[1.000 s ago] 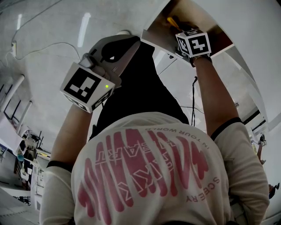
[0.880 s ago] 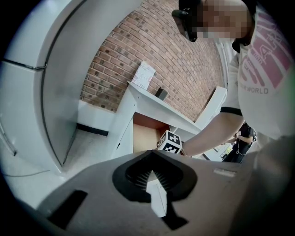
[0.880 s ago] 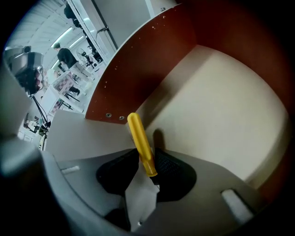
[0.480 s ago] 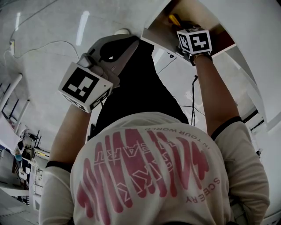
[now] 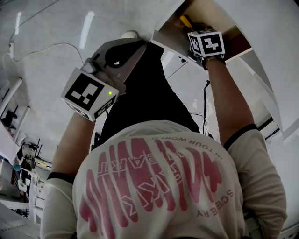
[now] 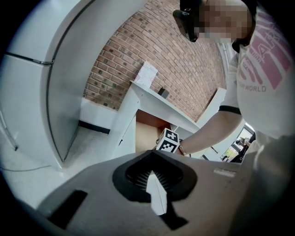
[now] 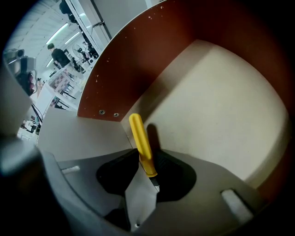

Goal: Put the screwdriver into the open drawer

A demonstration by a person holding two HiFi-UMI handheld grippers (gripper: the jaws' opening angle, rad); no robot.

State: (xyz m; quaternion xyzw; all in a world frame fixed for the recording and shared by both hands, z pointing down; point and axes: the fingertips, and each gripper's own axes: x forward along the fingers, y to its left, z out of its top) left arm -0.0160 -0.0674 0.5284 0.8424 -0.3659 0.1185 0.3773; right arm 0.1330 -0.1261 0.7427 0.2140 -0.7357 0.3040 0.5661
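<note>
The screwdriver has a yellow handle and points down into the open drawer, which has a pale floor and red-brown walls. My right gripper is shut on the lower end of the handle and holds it above the drawer's floor near the left wall. In the head view the right gripper reaches into the drawer, and the yellow screwdriver shows beside its marker cube. My left gripper hangs apart at the left, jaws together with nothing in them. From the left gripper view the drawer is ahead.
The drawer belongs to a white cabinet that stands against a brick wall. A large white rounded appliance stands to the left of it. A small box sits on the cabinet's top.
Almost nothing has changed. The left gripper has drifted slightly left in the head view, and the right gripper stays in the drawer with the screwdriver.
</note>
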